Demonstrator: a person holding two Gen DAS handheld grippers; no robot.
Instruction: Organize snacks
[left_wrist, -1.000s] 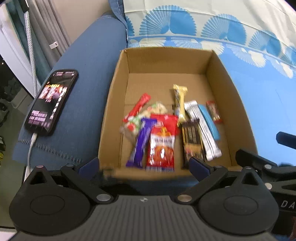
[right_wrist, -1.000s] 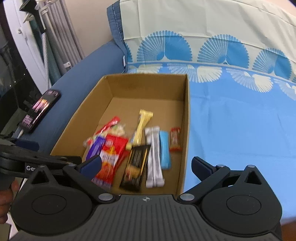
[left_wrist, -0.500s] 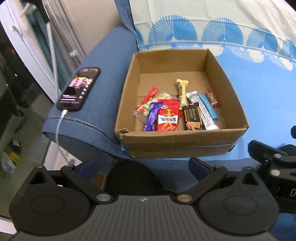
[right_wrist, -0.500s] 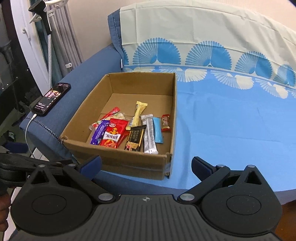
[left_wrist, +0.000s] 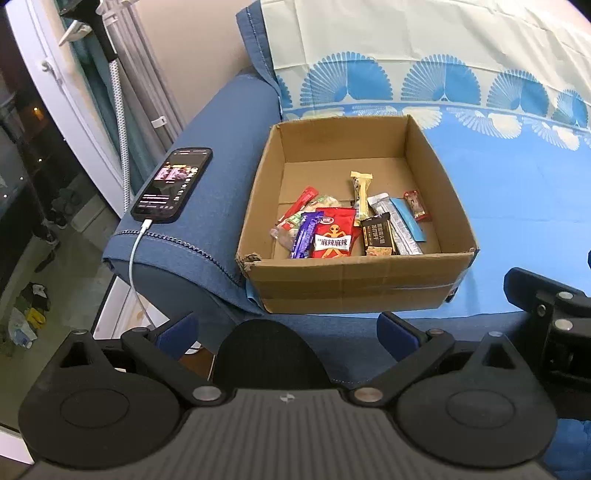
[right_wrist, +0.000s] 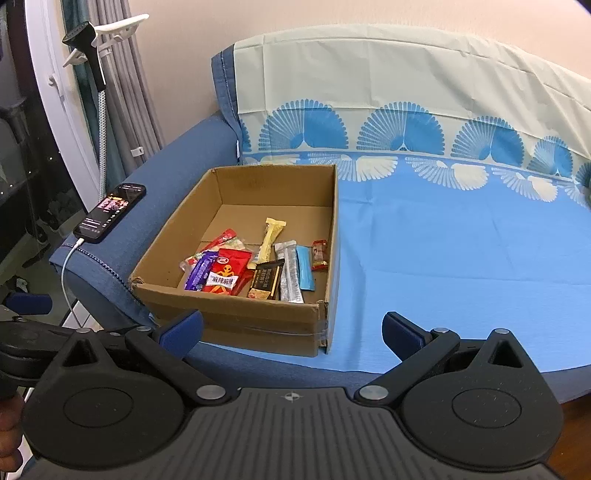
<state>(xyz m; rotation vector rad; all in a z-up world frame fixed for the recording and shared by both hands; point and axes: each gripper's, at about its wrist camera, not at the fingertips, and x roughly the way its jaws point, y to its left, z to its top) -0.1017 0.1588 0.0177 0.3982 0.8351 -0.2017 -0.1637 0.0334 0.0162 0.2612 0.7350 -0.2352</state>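
An open cardboard box (left_wrist: 351, 284) (right_wrist: 258, 325) sits on the blue sofa cover and holds several snack packets. Among them are a red packet (left_wrist: 332, 236) (right_wrist: 227, 275), a purple bar (left_wrist: 304, 236) (right_wrist: 199, 273), a black bar (left_wrist: 376, 234) (right_wrist: 267, 280), a silver and a blue stick (left_wrist: 406, 221) (right_wrist: 304, 271), and a yellow bar (left_wrist: 360, 192) (right_wrist: 271, 236). My left gripper (left_wrist: 288, 334) is open and empty, below the box's front wall. My right gripper (right_wrist: 291, 332) is open and empty too, in front of the box's near right corner.
A lit phone (left_wrist: 173, 182) (right_wrist: 110, 212) lies charging on the sofa armrest, left of the box, its white cable (left_wrist: 135, 266) hanging down. A garment steamer (right_wrist: 88, 48) and curtains stand at the far left. Bare blue cover (right_wrist: 461, 258) stretches right of the box.
Both grippers have pulled back and up from the box, which now looks smaller and farther. The snacks have kept their places. Both grippers stay open.
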